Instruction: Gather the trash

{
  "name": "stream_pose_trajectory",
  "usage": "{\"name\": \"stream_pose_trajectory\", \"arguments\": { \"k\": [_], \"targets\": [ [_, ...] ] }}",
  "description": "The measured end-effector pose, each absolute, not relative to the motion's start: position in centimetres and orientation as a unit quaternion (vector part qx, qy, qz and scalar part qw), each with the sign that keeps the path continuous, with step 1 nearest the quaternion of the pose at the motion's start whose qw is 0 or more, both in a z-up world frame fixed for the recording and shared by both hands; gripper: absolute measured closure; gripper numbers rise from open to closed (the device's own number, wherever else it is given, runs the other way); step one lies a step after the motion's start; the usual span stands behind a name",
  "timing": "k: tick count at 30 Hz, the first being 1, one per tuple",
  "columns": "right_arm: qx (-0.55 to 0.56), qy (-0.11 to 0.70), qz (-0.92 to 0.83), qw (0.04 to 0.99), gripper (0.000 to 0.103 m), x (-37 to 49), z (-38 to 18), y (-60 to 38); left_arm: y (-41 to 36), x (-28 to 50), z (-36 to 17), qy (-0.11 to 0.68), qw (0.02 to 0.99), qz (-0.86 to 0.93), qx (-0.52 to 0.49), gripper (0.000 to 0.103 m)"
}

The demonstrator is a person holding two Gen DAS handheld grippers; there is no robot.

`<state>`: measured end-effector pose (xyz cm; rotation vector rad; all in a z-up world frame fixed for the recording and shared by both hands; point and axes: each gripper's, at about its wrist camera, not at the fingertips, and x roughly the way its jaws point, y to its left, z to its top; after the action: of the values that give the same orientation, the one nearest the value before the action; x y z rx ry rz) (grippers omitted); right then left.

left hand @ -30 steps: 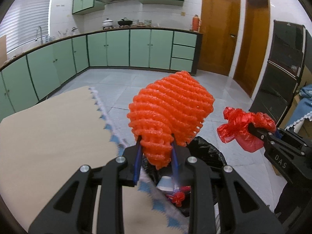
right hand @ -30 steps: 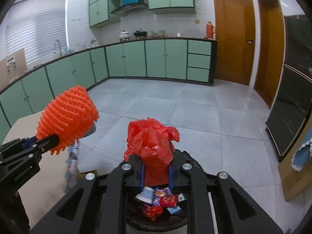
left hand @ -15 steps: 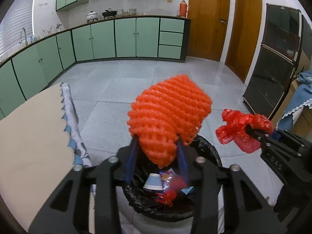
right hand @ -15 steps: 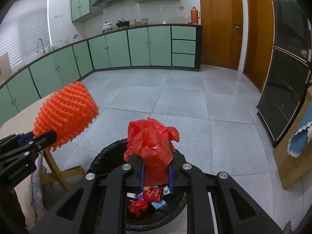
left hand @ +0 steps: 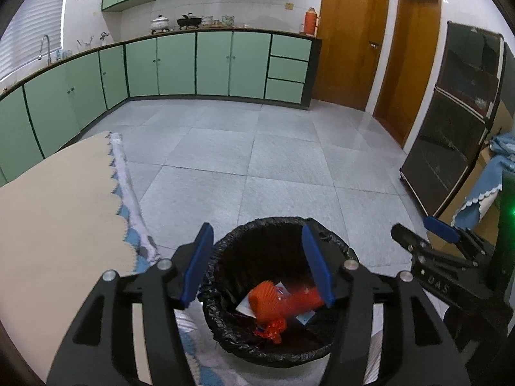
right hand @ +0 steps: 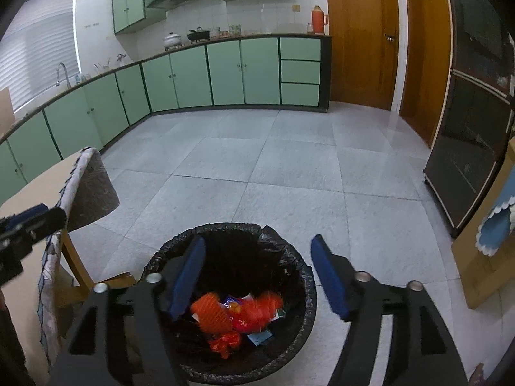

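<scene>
So this looks like the drop-off step: both bits of trash are already down in the bin [left hand: 273,292], and nothing is left pinched between either set of pads. The left gripper [left hand: 260,263] is spread wide over the bin mouth, its jaws having just been opening with nothing between them now, and the same goes for the right gripper [right hand: 260,276], jaws just opened and empty. The orange foam net [left hand: 268,300], that squishy ribbed fruit-sleeve stuff, is seen lying on top of the pile, blurred as if it's just landing, with the red plastic bag [right hand: 257,313] crumpled right beside it, thin and crinkly. Paper scraps and wrappers are underneath. The bin itself is round, lined with a wrinkly black liner folded over the rim. Next, both grippers probably need to be pulled back from the bin and pointed at whatever trash remains; none can be spotted on the beige tablecloth [left hand: 61,225] with its scalloped blue edge, so a look around is likely called for.
</scene>
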<state>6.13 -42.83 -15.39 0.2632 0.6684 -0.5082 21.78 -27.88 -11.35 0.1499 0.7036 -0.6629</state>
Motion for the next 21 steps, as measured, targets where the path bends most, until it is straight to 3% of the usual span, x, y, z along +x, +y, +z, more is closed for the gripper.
{"name": "stream_pose_trajectory", "arguments": {
  "k": [2, 5, 12, 21],
  "targets": [
    [0.121, 0.316, -0.253, 0.906, 0.015, 5.7, -14.8, -42.4, -27.1, 21.6, -10.7, 0.328, 0.888, -0.315, 0.068, 0.044],
    [0.11, 0.313, -0.252, 0.909, 0.006, 5.5, -13.8, -41.5, -25.9, 21.3, -9.8, 0.322, 0.892, -0.311, 0.063, 0.04],
    [0.118, 0.307, -0.223, 0.918, 0.006, 4.7, -11.4, -39.2, -23.0, 20.0, -8.2, 0.309, 0.9, -0.303, 0.06, 0.028],
    [0.12, 0.298, -0.189, 0.928, 0.006, 3.3, -8.4, -35.5, -19.4, 17.4, -6.6, 0.307, 0.907, -0.284, 0.051, 0.019]
  ]
}}
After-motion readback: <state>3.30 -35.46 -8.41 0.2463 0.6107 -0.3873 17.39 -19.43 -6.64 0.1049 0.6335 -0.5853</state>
